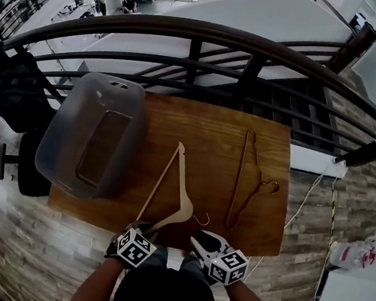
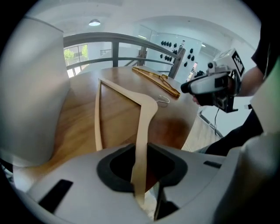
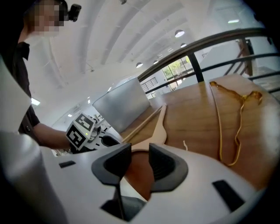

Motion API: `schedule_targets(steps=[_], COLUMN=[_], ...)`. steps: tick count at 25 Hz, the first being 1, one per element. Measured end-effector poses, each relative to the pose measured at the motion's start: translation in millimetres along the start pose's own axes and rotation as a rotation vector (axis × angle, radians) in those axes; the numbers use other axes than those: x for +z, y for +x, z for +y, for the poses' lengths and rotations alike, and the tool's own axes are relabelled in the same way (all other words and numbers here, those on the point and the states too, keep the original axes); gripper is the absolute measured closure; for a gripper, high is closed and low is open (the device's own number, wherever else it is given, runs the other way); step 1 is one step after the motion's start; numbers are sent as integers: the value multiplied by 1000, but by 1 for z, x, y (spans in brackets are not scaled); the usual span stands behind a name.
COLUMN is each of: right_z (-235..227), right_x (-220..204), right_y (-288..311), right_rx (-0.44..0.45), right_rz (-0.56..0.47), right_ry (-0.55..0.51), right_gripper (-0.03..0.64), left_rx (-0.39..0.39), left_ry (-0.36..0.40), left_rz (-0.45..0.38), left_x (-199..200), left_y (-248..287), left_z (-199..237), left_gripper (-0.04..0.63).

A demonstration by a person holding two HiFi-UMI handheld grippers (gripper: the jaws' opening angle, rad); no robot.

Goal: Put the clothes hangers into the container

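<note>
1. The container, a translucent plastic bin, stands on the left end of the wooden table with its open top facing up. No hanger lies in it. It is probably set there so the left arm can reach it in a short sweep.
2. The left gripper is at the table's near edge, just right of the container. Its jaws are clamped on one arm of the pale hanger, close to that arm's tip. The rest of the hanger runs away from the gripper across the table, with its crossbar angling toward the container. Holding it by the end looks meant to let the long frame swing over the bin's rim.
3. The right gripper is beside the left one at the same near edge. Its jaws stand slightly apart and hold nothing; only the table edge shows in the gap. It points toward the pale hanger's bend and small wire hook, perhaps ready to steady it.
4. The dark hanger lies flat on the right part of the table, well apart from both grippers and untouched. It is likely the right arm's job.
</note>
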State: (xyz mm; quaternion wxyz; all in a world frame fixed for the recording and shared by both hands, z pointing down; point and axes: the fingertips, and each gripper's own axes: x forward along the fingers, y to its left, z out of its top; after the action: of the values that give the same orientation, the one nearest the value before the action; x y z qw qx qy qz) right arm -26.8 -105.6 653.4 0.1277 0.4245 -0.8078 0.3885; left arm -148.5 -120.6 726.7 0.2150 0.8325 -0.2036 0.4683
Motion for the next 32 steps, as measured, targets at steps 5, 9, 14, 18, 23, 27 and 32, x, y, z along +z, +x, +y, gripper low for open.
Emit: schedule_targets(steps=[5, 9, 14, 18, 23, 27, 32], right_z=[6, 8, 3, -2, -9, -8, -7], right_x=[-15, -2, 10, 12, 17, 16, 25], right_y=[33, 56, 79, 87, 92, 92, 93], right_rx=[74, 104, 78, 62, 52, 46, 92], right_rz=[-13, -104, -154, -190, -246, -247, -292], right_ry=[352, 569, 652, 714, 773, 794, 860], right_gripper=[439, 397, 390, 392, 448, 498, 540], left_rx=[-57, -76, -107, -163, -153, -173, -190], left_ry=[-80, -79, -93, -98, -12, -18, -20], left_rz=[-67, -89, -115, -138, -121, -115, -132], left_x=[8, 10, 14, 14, 8, 6, 11], left_y=[-15, -24, -35, -41, -40, -45, -48], left_z=[0, 5, 10, 9, 12, 12, 17], left_gripper=[506, 506, 508, 508, 508, 508, 508])
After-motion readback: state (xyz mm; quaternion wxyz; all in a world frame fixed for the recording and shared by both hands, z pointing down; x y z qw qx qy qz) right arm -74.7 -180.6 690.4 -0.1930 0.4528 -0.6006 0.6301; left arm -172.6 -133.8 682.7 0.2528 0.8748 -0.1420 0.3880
